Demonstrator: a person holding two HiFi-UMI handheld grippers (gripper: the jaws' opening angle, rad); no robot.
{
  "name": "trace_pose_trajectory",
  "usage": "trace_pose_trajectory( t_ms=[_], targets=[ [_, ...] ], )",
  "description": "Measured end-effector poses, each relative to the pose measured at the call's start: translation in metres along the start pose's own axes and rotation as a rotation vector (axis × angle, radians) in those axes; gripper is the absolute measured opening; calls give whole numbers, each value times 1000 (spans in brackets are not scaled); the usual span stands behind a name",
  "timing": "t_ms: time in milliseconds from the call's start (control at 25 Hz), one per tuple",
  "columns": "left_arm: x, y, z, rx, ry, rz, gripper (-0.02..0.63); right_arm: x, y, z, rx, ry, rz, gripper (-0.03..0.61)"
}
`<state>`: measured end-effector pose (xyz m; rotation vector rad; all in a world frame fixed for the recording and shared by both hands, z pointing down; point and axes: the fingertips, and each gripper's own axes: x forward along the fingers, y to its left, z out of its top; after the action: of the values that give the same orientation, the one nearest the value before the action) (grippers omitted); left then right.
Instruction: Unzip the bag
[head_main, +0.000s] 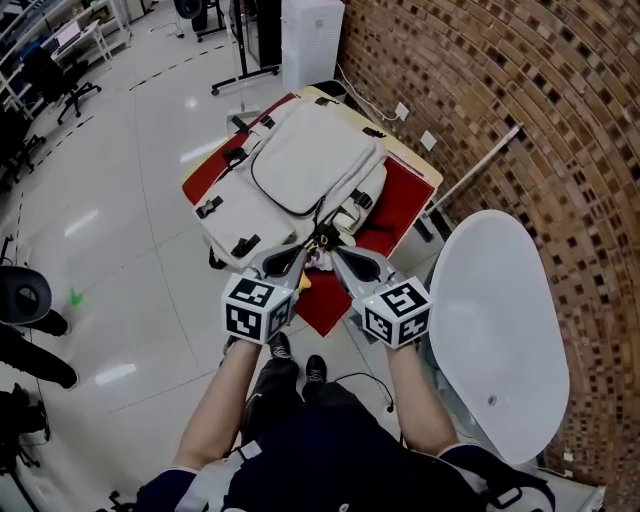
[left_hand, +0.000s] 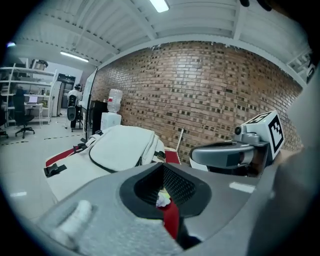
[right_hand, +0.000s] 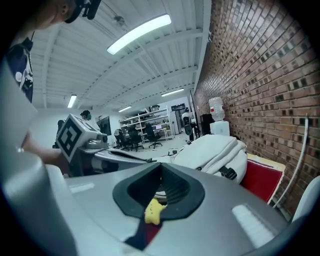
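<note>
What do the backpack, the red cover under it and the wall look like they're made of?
The backpack looks like woven fabric, off-white and matt, perhaps canvas or nylon: soft folds, stitched seams. The red cover seems matt cloth or felt: flat, no shine. The wall is bare brick, rough, with pale mortar lines.

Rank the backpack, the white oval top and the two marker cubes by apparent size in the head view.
1. White oval top and backpack: too alike to rank, and the top seems nearer the camera.
2. Left cube and right cube: alike, smallest.
</note>
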<state>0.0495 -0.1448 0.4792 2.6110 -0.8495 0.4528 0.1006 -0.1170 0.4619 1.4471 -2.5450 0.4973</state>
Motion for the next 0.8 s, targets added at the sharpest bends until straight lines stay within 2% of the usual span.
trace_pose_trajectory(
  t_ms=[200,320,360,480,560,680,800],
  targets=[
    [38,15,-4,-18,50,-39,3,19,-18,2,-23,53,-60,5],
    [53,26,-5,-19,47,-52,11,33,-27,3,-48,78,-100,5],
    [57,32,-4,-17,36,-44,37,38,-29,3,-59,85,-112,5],
    [63,41,-4,-14,12,-19,49,45,-36,3,-82,102,-144,5],
    [71,44,-7,-20,22,-4,61,47,-44,3,-80,110,-157,5],
    [80,49,-13,-55,42,33,113,53,-56,-1,-75,123,-148,5],
    [91,48,-17,-54,73,54,117,63,-71,0,-91,121,-122,5]
  ],
)
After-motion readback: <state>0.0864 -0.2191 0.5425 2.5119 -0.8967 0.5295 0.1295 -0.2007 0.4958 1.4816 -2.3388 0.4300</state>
